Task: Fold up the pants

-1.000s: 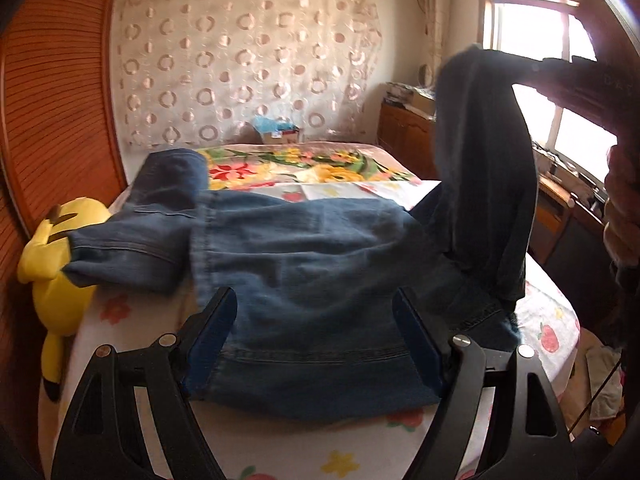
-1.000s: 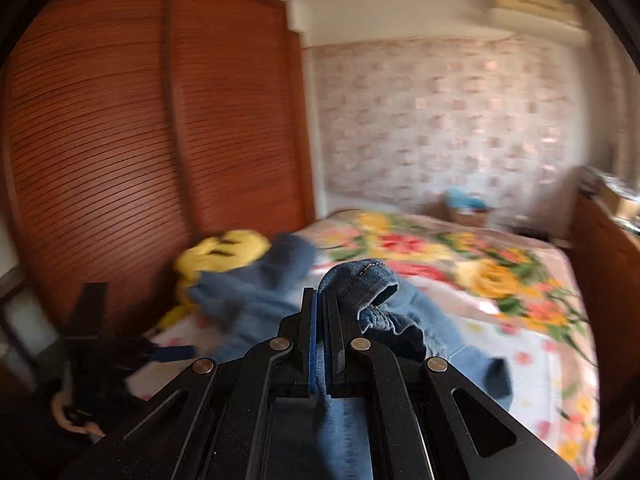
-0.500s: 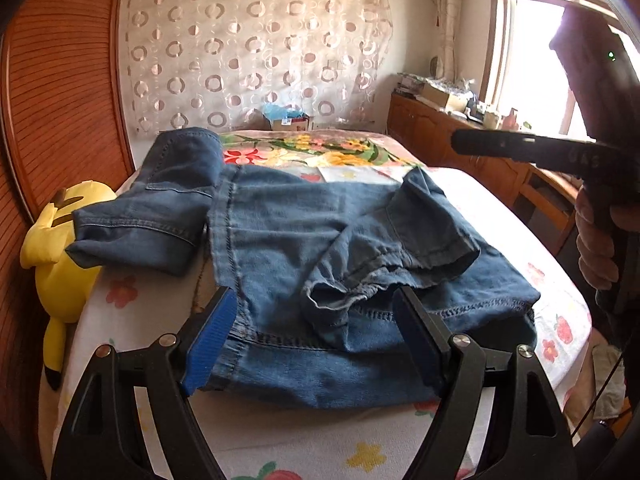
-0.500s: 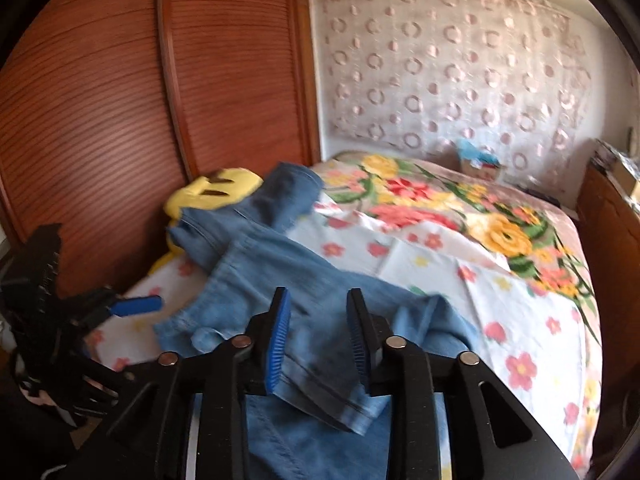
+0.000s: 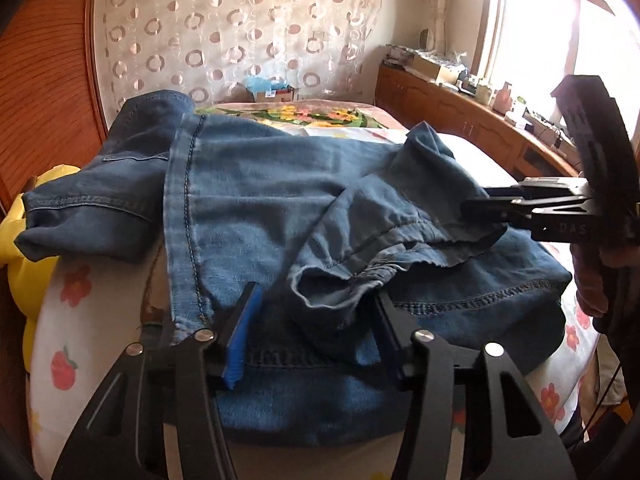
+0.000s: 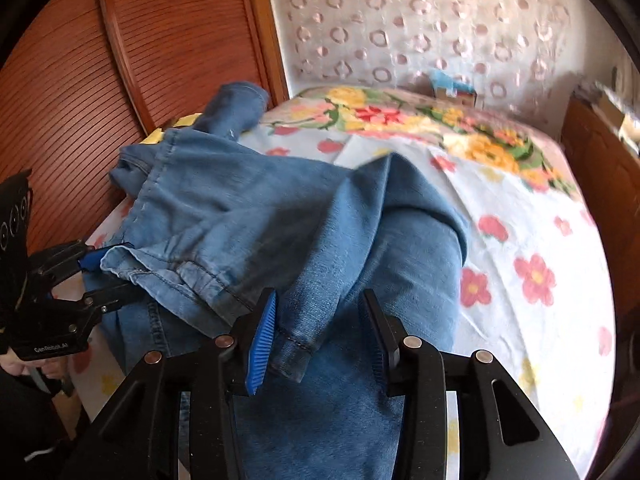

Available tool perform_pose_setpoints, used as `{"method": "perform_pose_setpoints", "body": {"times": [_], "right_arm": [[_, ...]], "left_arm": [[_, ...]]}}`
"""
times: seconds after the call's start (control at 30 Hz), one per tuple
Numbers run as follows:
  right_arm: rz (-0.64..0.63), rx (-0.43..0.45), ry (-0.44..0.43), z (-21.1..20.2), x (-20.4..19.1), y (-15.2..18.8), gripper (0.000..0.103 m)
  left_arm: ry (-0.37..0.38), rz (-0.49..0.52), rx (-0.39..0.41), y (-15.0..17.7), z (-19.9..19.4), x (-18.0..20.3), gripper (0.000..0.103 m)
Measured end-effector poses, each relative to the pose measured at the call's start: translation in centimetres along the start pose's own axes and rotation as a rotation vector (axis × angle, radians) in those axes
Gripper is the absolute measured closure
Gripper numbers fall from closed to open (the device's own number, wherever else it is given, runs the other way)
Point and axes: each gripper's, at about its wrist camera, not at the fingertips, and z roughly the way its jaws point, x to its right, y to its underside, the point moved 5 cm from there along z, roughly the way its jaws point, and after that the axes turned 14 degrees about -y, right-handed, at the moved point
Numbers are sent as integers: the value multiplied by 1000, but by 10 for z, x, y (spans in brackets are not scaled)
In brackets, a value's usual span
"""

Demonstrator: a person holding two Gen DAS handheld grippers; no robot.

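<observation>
One pair of jeans lies on the bed, partly folded, with one leg end thrown back over the body so that its hem sits crumpled on top, near the front edge. Another part of the jeans sticks out to the left side, over one yellow plush toy that sits at the bed's edge by the wooden wall.

There are two claws. The left claw stands wide, its blue-padded fingers on either side of the crumpled hem, not closed on it. The right claw also stands wide, its fingers straddling a fold of denim at the near edge without pinching it. In the left view the right claw comes in from the right, its tip at the edge of the thrown-back leg; in the right view the left claw shows at the left, by the hem.

The bed carries a white sheet with red and pink flowers, and one quilt with large yellow and red blooms lies across the far end. Behind it hangs one curtain patterned with rings. One small box stands at the foot of the curtain. A slatted wooden wall runs along the left; a bright window and a low wooden cabinet, cluttered on top, run along the right.
</observation>
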Motion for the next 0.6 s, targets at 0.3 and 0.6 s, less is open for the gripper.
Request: {"method": "perform_pose_setpoints", "body": {"times": [0.3, 0.6], "right_arm": [[-22, 35, -122, 13, -18, -61, 96], [-113, 89, -219, 47, -85, -170, 96]], "left_arm": [[48, -20, 79, -3, -34, 4, 91], [50, -101, 135, 14, -74, -14, 92]]}}
